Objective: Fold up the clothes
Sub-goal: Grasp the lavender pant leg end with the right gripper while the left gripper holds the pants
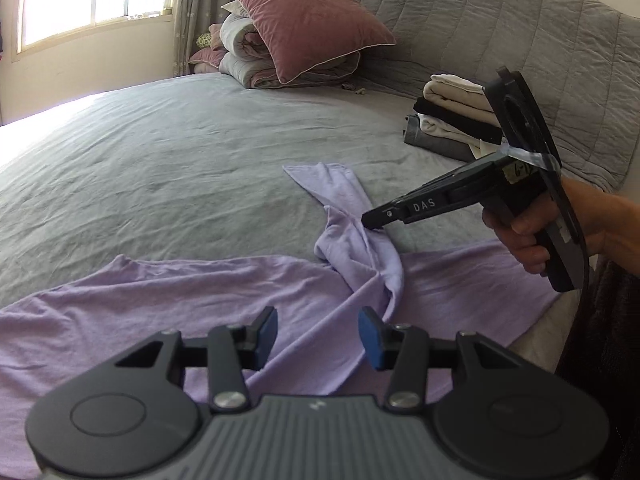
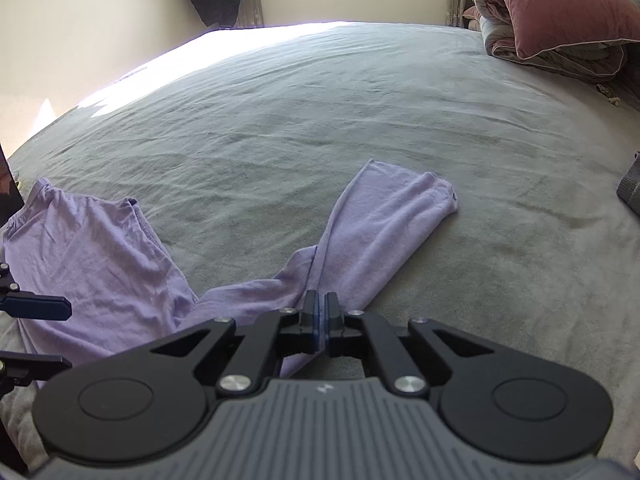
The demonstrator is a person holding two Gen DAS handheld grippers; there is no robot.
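- Lilac shirt (image 1: 168, 300) is spread on the grey bed (image 1: 180, 152), 1 sleeve (image 2: 384, 216) bunched.
- Sleeve is pinched in closed jaws of right gripper (image 2: 321, 312).
- Left gripper (image 1: 318, 330) is held above shirt body, jaws open, nothing gripped.
- Folded stack (image 1: 452, 120) is seen by the headboard (image 1: 500, 28).

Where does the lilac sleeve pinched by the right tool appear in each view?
Left wrist view: the lilac cotton sleeve lies centre-right, pinched by the right tool.
Right wrist view: it runs up from the shut tool at lower centre.
Shared landmark: the dusty-pink velvet pillow.
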